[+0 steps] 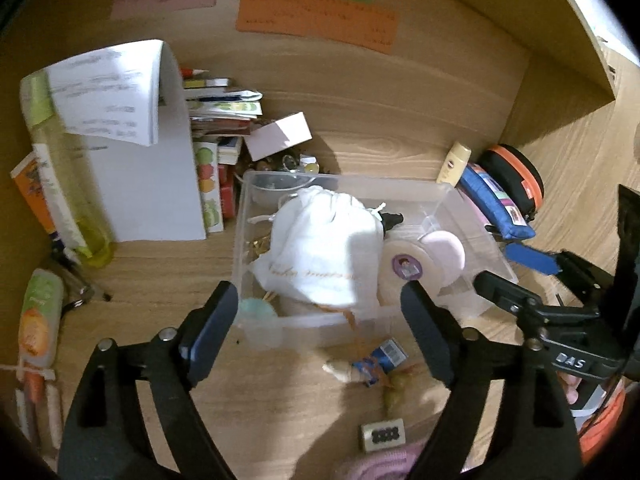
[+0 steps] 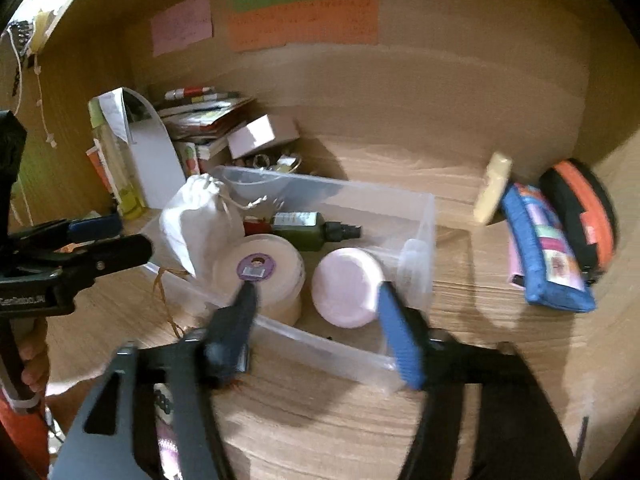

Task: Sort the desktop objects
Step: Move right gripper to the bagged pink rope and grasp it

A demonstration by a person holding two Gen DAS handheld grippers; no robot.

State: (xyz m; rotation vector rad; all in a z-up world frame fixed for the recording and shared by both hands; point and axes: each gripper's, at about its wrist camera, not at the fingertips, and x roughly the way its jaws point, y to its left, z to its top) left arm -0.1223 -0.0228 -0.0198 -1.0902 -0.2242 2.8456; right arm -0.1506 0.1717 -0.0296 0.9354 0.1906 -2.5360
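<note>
A clear plastic bin [image 1: 472, 216] [image 2: 416, 208] sits on the wooden desk. It holds a white drawstring pouch [image 1: 324, 248] [image 2: 192, 224], a cream tape roll [image 1: 400, 272] [image 2: 272, 276], a round pink case [image 1: 444, 252] [image 2: 348, 284] and a dark green spray bottle [image 2: 312, 230]. My left gripper [image 1: 320, 320] is open and empty at the bin's near wall. My right gripper [image 2: 316, 308] is open and empty over the bin's near edge, the pink case between its fingers. It also shows in the left wrist view [image 1: 516, 276].
A blue pencil case [image 1: 496, 208] [image 2: 548, 256], an orange-black round case [image 1: 516, 180] [image 2: 580, 216] and a yellow tube [image 1: 454, 162] [image 2: 492, 190] lie right of the bin. A white file holder [image 1: 160, 184], books and bottles stand at the left. Small trinkets [image 1: 376, 364] and a tile [image 1: 384, 434] lie in front.
</note>
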